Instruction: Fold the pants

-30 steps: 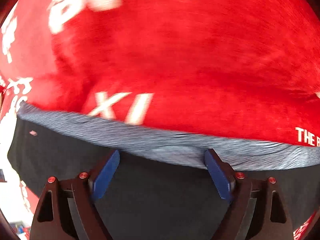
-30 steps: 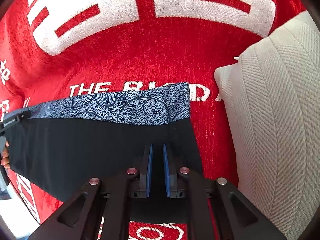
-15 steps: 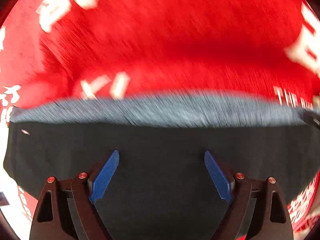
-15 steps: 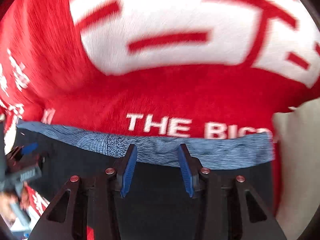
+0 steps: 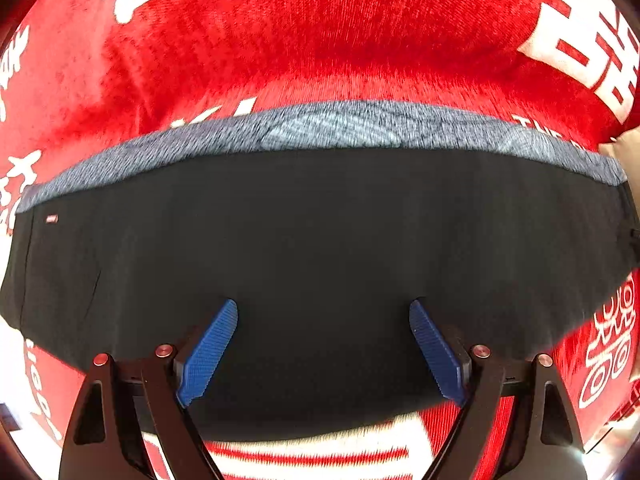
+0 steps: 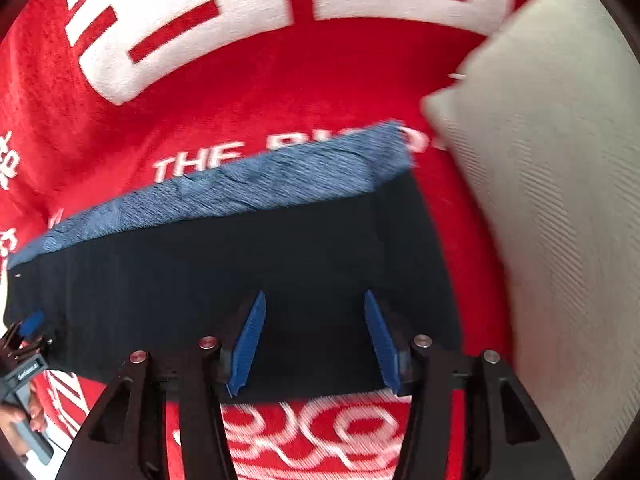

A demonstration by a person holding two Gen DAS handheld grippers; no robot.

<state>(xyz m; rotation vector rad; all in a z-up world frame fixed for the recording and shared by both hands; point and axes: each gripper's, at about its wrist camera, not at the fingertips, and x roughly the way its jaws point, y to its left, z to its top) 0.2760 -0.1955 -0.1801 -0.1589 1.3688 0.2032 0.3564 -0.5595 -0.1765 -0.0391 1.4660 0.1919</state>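
Hand-held grippers (image 5: 323, 350) (image 6: 312, 338) agape, seemingly clear of pants (image 5: 320, 248).

The waistband (image 6: 240, 192) is smeared by motion in the right wrist view, its pattern unreadable. The pants (image 5: 320, 272) cover part of the white lettering on the red blanket (image 5: 320, 40). A pillow (image 6: 560, 200) runs off the right edge. At the lower left, perhaps the left gripper (image 6: 28, 328) shows, mostly cut off.
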